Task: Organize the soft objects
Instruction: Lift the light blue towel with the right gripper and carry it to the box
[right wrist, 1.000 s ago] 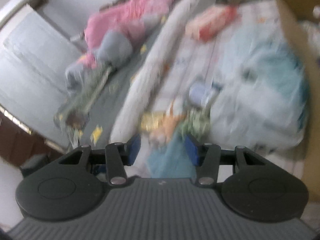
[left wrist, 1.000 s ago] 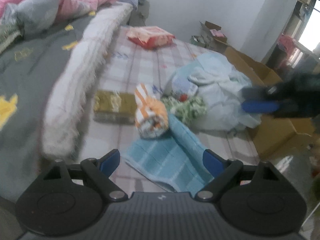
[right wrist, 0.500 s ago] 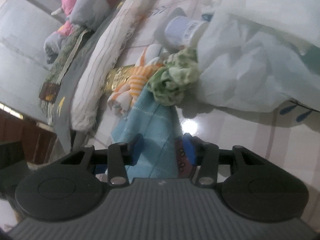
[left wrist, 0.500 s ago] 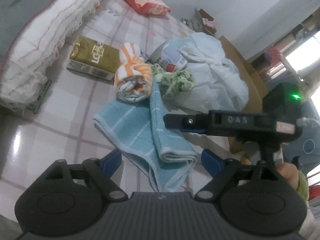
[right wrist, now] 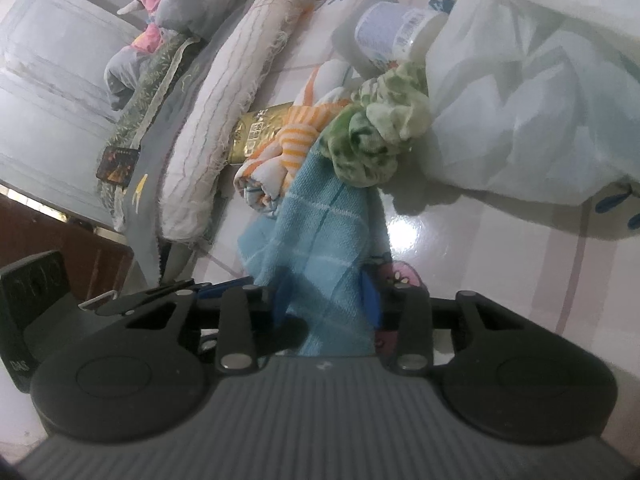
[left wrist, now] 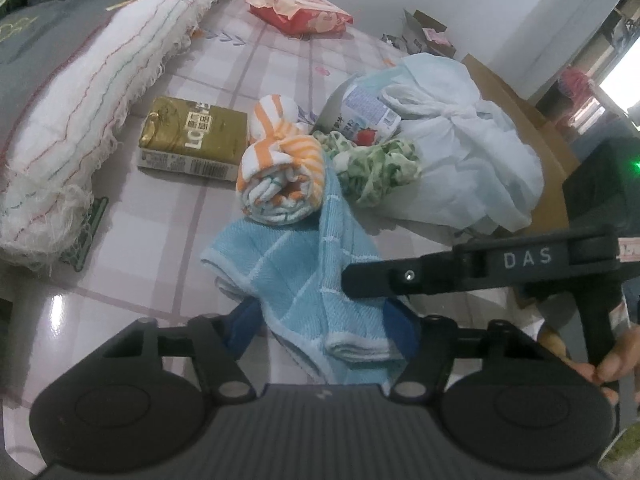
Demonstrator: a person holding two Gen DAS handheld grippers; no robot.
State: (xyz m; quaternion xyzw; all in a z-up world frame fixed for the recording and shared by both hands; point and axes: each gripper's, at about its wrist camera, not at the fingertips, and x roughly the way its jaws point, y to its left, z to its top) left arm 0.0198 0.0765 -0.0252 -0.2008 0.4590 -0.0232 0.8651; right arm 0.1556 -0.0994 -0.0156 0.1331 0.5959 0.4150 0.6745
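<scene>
**Now both tongs go for the blue towel**

Right now the step looks like picking up the blue towel (left wrist: pixel 304 280). It lies on the tiled floor (left wrist: pixel 152 224), low in the middle of the left view, partly folded, with its near end bunched up.

The left tongs (left wrist: pixel 324 320) are fairly wide. The near end of the towel sits between the two blue pads. I cannot tell if the pads touch the cloth, and they do not look like they squeeze it.

The right tongs (right wrist: pixel 326 300) are closer together. The towel end fills the gap between them, and both pads seem to touch the cloth. I cannot tell if they have pinched it tight.

Just behind the towel, in the middle of the frame, is a rolled orange striped towel (left wrist: pixel 280 176). It touches the blue one. A green scrunchie (left wrist: pixel 376 168) lies right beside it, near a white plastic bag (left wrist: pixel 472 148).

Next, I think both tongs need to close on the cloth and lift it flat. The towel is floppy, so it may sag or slip out. Lifting may also drag the orange roll along.
</scene>
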